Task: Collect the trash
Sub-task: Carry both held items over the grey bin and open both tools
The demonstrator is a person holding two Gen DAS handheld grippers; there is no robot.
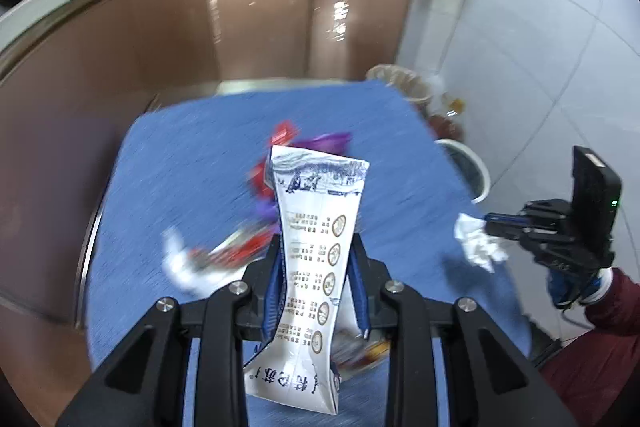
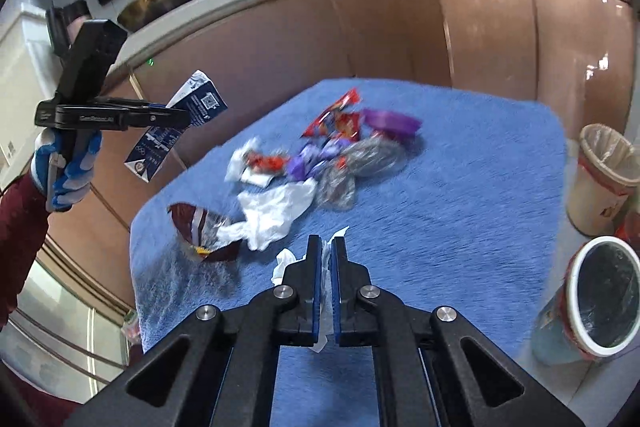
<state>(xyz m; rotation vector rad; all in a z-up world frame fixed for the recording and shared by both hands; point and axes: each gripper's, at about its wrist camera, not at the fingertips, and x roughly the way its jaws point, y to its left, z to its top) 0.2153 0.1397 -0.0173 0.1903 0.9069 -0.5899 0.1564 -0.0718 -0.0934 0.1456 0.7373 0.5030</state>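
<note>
Blue towelling covers the table (image 2: 460, 195), and most of the litter on it has not been collected. The left gripper (image 1: 316, 283) has its jaws clenched on a flattened white-and-blue milk carton (image 1: 316, 251), which hangs in the air clear of the cloth. The right gripper (image 2: 326, 267) has its jaws pinched nearly together on a crumpled white tissue (image 1: 478, 241), also off the surface. Judging by this, two pieces are in hand and neither has yet reached a bin.

Left on the table, bunched near the middle, is a heap I can only count roughly because of motion blur: two or three red snack wrappers (image 2: 336, 115), a purple wrapper (image 2: 394, 121) with a smaller purple scrap beside it, one clear crumpled plastic bag (image 2: 360, 163), one white plastic bag (image 2: 276, 211) and one dark red torn packet (image 2: 200, 231) nearest the front edge. That makes about seven or eight pieces outstanding.

Two bins stand on the floor past the table's right side: a beige one with a liner (image 2: 604, 179) and, nearer, a white-rimmed one with a dark liner (image 2: 604, 295). What already lies inside them I cannot make out.
</note>
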